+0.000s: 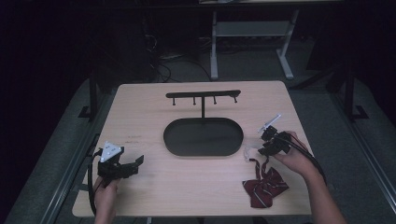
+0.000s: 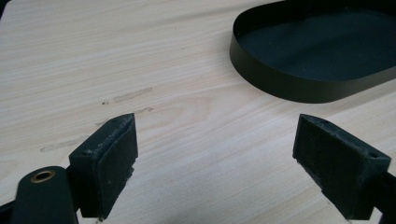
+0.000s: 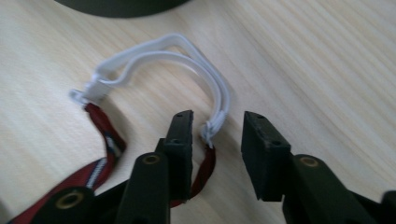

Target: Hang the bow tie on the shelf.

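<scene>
Bow tie [image 1: 264, 184] flat, white strap [image 3: 187, 65] looped toward tray [image 1: 203, 136] (right fingers [image 3: 180, 140] unclenched astride strap, left fingers [image 2: 112, 161] released)

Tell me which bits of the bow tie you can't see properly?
- Right gripper view: most of the bow tie is cut off by the bottom edge and hidden behind the right gripper.
- High view: its white strap is too small to make out.

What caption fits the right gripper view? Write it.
Right gripper straddling the white elastic loop of a dark red striped bow tie.
</scene>
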The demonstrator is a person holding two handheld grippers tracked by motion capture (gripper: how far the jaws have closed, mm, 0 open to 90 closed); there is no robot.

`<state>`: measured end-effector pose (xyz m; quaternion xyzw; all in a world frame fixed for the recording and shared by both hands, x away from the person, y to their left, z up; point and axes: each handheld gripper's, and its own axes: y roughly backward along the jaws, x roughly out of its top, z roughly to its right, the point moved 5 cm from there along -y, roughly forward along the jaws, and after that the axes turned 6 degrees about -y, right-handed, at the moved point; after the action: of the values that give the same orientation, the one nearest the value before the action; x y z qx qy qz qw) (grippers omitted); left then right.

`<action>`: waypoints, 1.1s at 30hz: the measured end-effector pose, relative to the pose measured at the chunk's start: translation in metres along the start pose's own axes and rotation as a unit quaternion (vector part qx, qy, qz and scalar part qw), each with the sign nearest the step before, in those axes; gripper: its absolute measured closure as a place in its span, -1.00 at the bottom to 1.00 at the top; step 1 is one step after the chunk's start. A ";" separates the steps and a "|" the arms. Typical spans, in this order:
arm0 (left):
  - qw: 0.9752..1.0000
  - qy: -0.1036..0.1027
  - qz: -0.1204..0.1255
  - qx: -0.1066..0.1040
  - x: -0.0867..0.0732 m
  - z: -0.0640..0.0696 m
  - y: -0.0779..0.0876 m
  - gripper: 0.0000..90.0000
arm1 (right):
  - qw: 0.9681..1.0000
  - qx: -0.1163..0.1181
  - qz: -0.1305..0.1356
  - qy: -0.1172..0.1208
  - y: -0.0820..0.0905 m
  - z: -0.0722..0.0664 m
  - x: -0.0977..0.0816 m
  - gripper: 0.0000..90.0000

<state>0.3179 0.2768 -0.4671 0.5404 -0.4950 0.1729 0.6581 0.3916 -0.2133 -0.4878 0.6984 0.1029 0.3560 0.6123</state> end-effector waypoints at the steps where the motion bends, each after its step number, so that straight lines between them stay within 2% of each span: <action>1: 1.000 -0.002 0.000 -0.002 0.000 0.001 0.000 -0.70 | 1.000 -0.004 -0.003 0.000 -0.001 0.001 0.000 0.47; 6: 1.000 -0.003 0.001 -0.002 0.000 0.001 -0.001 -0.70 | 1.000 -0.009 -0.001 0.005 -0.004 -0.001 0.002 0.70; 13: 1.000 0.001 0.004 0.000 0.000 -0.001 0.000 -0.70 | 1.000 -0.007 -0.005 0.009 -0.004 -0.001 0.002 0.85; 20: 1.000 -0.002 0.000 0.000 0.000 -0.001 0.001 -0.70 | 1.000 -0.001 0.003 0.016 0.004 -0.007 0.000 0.87; 27: 1.000 0.000 0.001 0.001 -0.001 -0.001 0.001 -0.70 | 0.999 0.024 0.024 0.014 0.019 -0.013 -0.002 0.87; 33: 1.000 -0.002 0.000 0.000 -0.001 0.000 0.001 -0.70 | 0.998 0.043 0.038 0.033 0.033 -0.022 0.000 0.87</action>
<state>0.3173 0.2774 -0.4673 0.5407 -0.4961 0.1722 0.6572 0.3677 -0.2036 -0.4576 0.7153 0.1117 0.3969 0.5642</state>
